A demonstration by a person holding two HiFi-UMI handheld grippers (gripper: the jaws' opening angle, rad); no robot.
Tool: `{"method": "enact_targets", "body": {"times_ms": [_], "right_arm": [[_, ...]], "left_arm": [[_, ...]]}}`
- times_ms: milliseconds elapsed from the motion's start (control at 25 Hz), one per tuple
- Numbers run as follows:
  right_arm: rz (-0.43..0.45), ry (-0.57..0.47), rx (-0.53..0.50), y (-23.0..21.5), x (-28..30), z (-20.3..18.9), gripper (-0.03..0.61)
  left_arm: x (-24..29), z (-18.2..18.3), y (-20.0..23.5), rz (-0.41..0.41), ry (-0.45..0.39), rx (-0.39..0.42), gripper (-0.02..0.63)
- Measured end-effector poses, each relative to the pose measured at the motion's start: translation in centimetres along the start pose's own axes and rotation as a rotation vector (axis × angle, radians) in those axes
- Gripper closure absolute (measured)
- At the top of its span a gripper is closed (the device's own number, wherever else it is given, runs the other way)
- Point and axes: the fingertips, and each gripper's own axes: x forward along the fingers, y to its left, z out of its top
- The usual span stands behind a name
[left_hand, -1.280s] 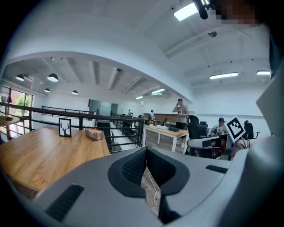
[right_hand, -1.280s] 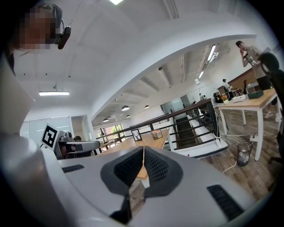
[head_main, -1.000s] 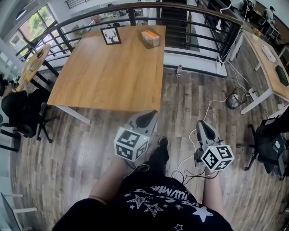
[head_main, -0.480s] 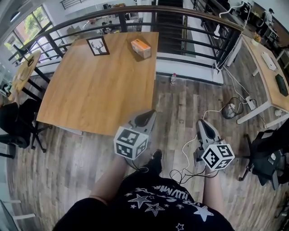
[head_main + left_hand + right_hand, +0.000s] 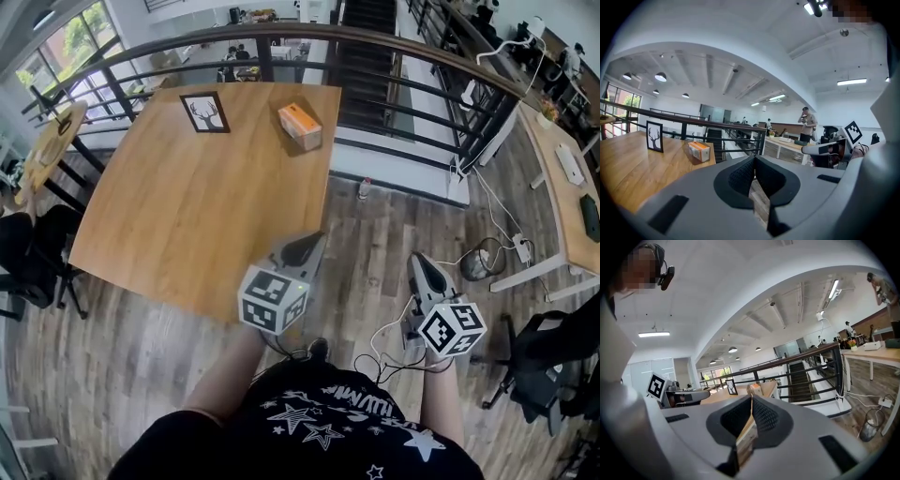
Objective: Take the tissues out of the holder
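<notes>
An orange and white tissue holder (image 5: pixel 300 127) stands near the far right corner of the wooden table (image 5: pixel 187 216). It also shows far ahead as a small box (image 5: pixel 699 151) in the left gripper view and as a small box (image 5: pixel 754 389) in the right gripper view. My left gripper (image 5: pixel 314 240) hangs over the table's near right corner, its jaws shut on nothing. My right gripper (image 5: pixel 419 260) is over the floor to the right of the table, shut and empty. Both grippers are well short of the holder.
A framed deer picture (image 5: pixel 205 112) stands on the table, left of the holder. A dark railing (image 5: pixel 403 84) and stairs run behind the table. A bottle (image 5: pixel 364 189), cables and a wire bin (image 5: pixel 478 263) lie on the floor at right. Office chairs (image 5: pixel 28 253) stand at left.
The table has drawn closer in the head view. Both grippers have come forward with the person, and the left one now reaches the table's near corner. Both stay shut.
</notes>
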Motion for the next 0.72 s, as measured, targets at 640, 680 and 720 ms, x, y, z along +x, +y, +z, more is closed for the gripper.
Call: {"method": "enact_targets", "body": {"times_ms": [640, 680, 720], "right_arm": [[0.203, 0.105, -0.008, -3.7, 14.3, 2.7, 0.561], [0.223, 0.11, -0.008, -4.2, 15.3, 3.1, 0.561], [0.248, 0.117, -0.01, -4.9, 16.3, 3.5, 0.561]], "left_arm": [[5.5, 1.9, 8.6, 0.22, -0.007, -0.068, 0.601], [6.0, 2.1, 8.9, 0.242, -0.009, -0.074, 0.601], [6.6, 2.2, 9.0, 0.268, -0.01, -0.079, 0.601]]}}
